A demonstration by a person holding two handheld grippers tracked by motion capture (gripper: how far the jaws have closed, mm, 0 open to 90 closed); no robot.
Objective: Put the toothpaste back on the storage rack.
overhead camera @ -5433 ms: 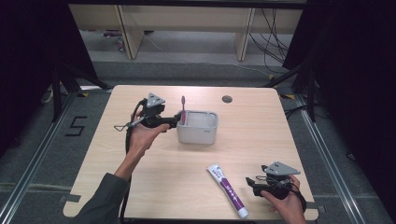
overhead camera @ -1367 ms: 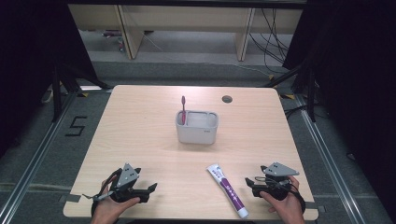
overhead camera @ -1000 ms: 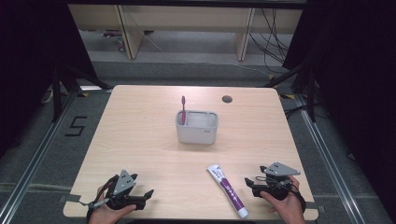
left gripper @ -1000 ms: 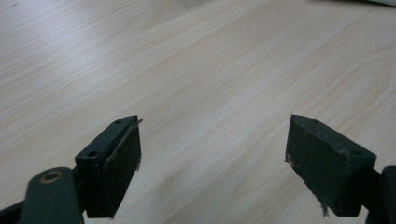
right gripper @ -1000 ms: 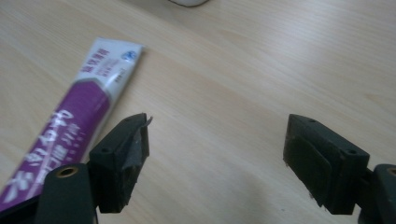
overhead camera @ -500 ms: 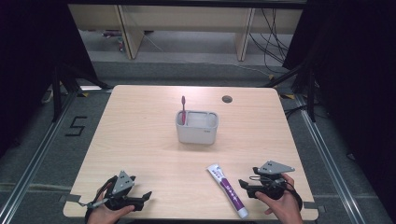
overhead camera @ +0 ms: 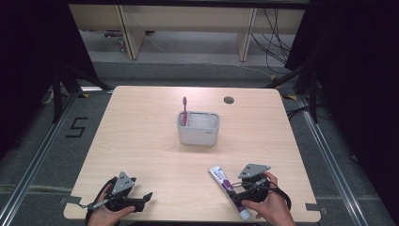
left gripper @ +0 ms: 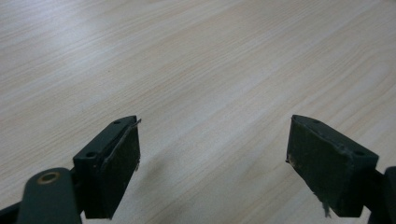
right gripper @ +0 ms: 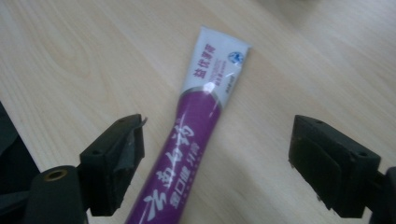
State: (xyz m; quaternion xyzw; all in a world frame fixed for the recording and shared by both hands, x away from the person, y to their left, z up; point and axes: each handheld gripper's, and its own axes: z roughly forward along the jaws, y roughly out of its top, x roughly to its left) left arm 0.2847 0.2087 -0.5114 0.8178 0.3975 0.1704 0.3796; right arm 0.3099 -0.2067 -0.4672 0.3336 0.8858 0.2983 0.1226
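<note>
A purple and white toothpaste tube (overhead camera: pixel 219 175) (right gripper: pixel 198 126) lies flat near the table's front right, its crimped end pointing toward the middle. My right gripper (overhead camera: pixel 236 189) (right gripper: pixel 217 140) hovers over it, open. Its jaws have just been opening, and the tube lies between them without touching either pad. A grey two-compartment holder (overhead camera: pixel 198 134) stands mid-table with a pink toothbrush (overhead camera: pixel 184 109) upright in its left compartment. At the front left, my left gripper (overhead camera: pixel 143 200) (left gripper: pixel 212 140) rests low over bare wood, open with nothing between its jaws.
The wooden table (overhead camera: pixel 141 141) has a small round hole (overhead camera: pixel 228 100) at the back right. Its front edge lies just behind both hands. Dark floor with metal rails surrounds the table, and shelving stands beyond the far edge.
My left gripper came back from the holder to the front left, leaving the toothbrush standing in it. My right gripper has slid left over the toothpaste tube, with its jaws wider.
</note>
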